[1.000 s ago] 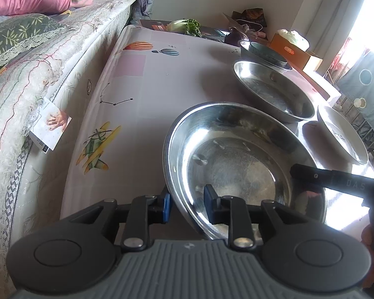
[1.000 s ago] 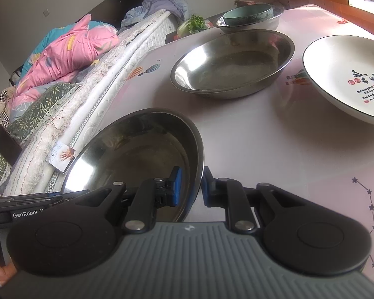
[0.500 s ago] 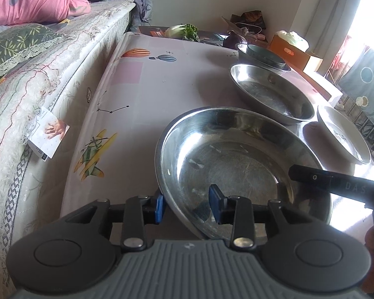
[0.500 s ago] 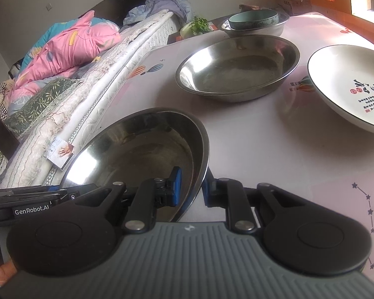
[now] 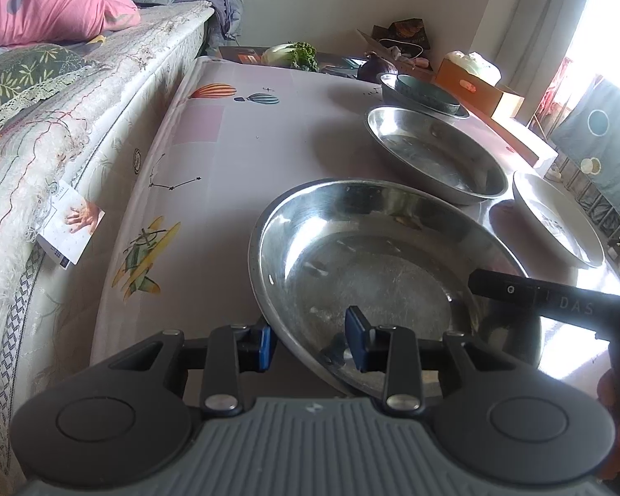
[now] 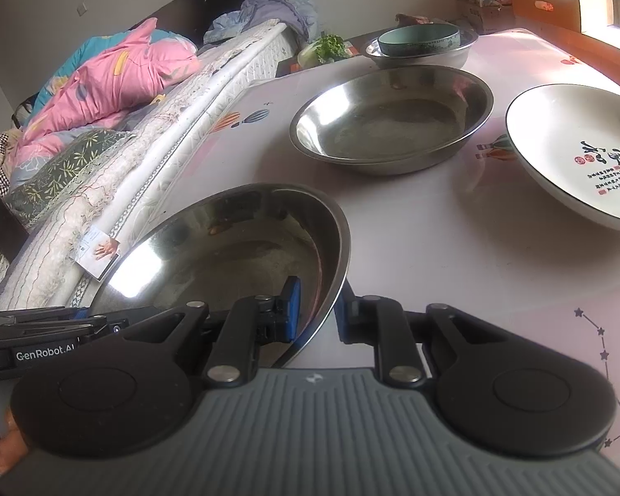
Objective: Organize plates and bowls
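Tabletop [image 5: 244,173]: it is carrying four groups of dishes, so by my judgement the organizing is sitting at an early-to-middle stage.
Near steel plate [image 5: 376,273]: it is lying at the near edge of the tabletop, with both grippers straddling its rim from opposite sides; it is not yet stacked.
Far steel plate [image 6: 392,120]: it is resting just beyond the near one, looking like the likely nesting target.
White plate [image 6: 578,153]: it is sitting apart on the right, unsorted.
Stacked pair: a teal bowl [image 6: 419,39] is already nesting inside a steel bowl [image 6: 463,51] at the far end.
Left gripper [image 5: 310,345]: its fingers are standing partly apart around the rim, with gaps showing, so not clamping.
Right gripper [image 6: 316,316]: its fingers are sitting close on either side of the rim; whether they are pinching, I cannot tell.
View differences: the right wrist view is showing the white plate's printed lettering; the left wrist view is showing the fingers' wider gap.
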